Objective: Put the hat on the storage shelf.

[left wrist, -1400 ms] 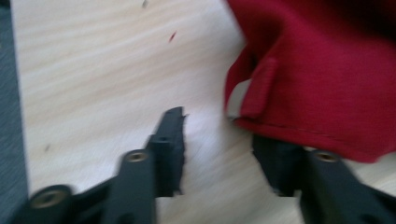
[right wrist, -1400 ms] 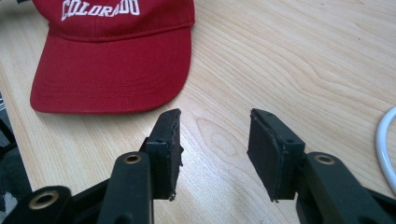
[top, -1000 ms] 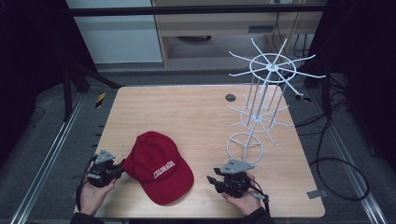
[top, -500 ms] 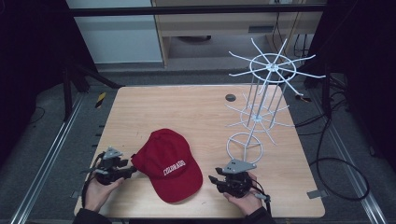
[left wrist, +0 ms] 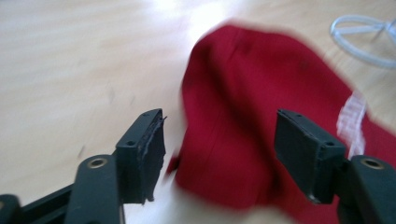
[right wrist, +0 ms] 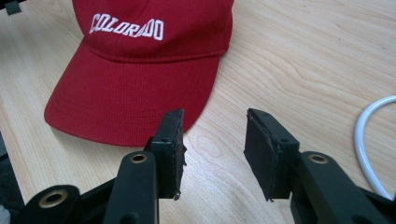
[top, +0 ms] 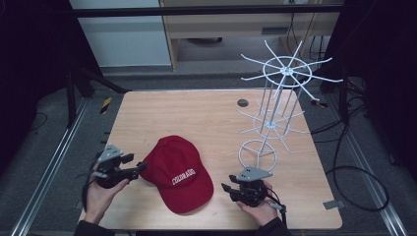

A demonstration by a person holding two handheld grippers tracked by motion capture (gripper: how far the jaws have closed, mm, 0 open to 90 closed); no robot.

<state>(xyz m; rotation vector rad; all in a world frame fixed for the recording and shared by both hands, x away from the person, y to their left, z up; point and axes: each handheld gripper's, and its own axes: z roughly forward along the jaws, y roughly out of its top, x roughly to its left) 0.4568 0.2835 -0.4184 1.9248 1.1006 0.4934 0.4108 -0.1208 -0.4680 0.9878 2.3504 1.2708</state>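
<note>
A red cap [top: 179, 172] with white lettering lies on the wooden table, brim toward the front edge. My left gripper [top: 139, 168] hovers at the cap's rear left edge. Its jaws have just been opening and stand apart. In the left gripper view the cap [left wrist: 243, 140] lies beyond the gripper [left wrist: 219, 126], and neither pad presses on it. My right gripper [top: 227, 189] rests low to the right of the brim. In the right gripper view the gripper [right wrist: 212, 126] is open over bare wood, with the cap [right wrist: 140, 70] ahead and to the left.
A tall white wire stand [top: 275, 113] with spoked tiers rises at the right of the table [top: 196, 118]. Its base ring [top: 257, 153] lies just behind my right gripper. A small dark disc [top: 242, 103] sits farther back. Cables trail on the floor to the right.
My left gripper has opened, let go of the cap's rear edge and risen a little. The cap has shifted slightly right and turned. The right gripper has kept still.
</note>
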